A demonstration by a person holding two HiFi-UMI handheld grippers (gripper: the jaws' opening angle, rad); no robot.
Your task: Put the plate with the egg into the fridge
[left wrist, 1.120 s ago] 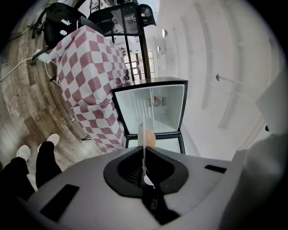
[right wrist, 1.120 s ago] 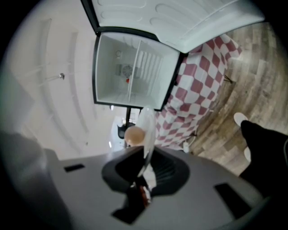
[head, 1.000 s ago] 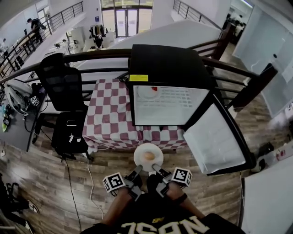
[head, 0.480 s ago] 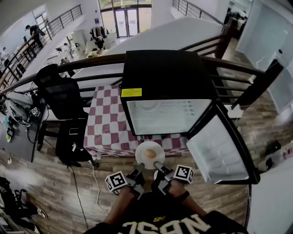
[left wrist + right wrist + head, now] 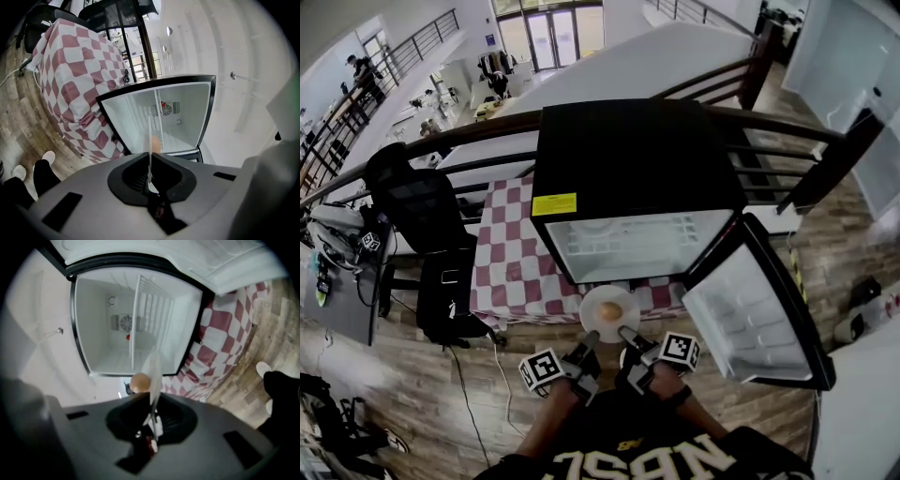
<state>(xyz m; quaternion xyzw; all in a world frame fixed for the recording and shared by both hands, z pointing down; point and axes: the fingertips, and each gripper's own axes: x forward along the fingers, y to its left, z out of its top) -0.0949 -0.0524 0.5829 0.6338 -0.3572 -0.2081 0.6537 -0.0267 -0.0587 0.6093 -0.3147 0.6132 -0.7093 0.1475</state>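
The plate [image 5: 593, 302] with the egg [image 5: 610, 310] on it is up in the air, just in front of the open fridge [image 5: 633, 155]. It is not inside yet. The egg sits in the middle of the plate and the plate looks flat, so the egg is not rolling.

The left claw [image 5: 589, 339] is pinched almost shut on the near edge of the plate. The right claw [image 5: 625, 335] is pinched on that same edge, just beside it. Both hold tight, the same as a moment ago.

What has changed is the place. A moment ago the plate was further back from the fridge. Now the person has stepped closer, and the plate is over the edge of the checked cloth [image 5: 511, 267], right below the fridge's open front.

The door [image 5: 755, 309] hangs wide open to the right, out of the way. The wire shelf [image 5: 628, 246] inside looks free near the front.

So the carrying is nearly done, I think. The plate now needs to go up a bit and in, kept flat so the egg stays put.
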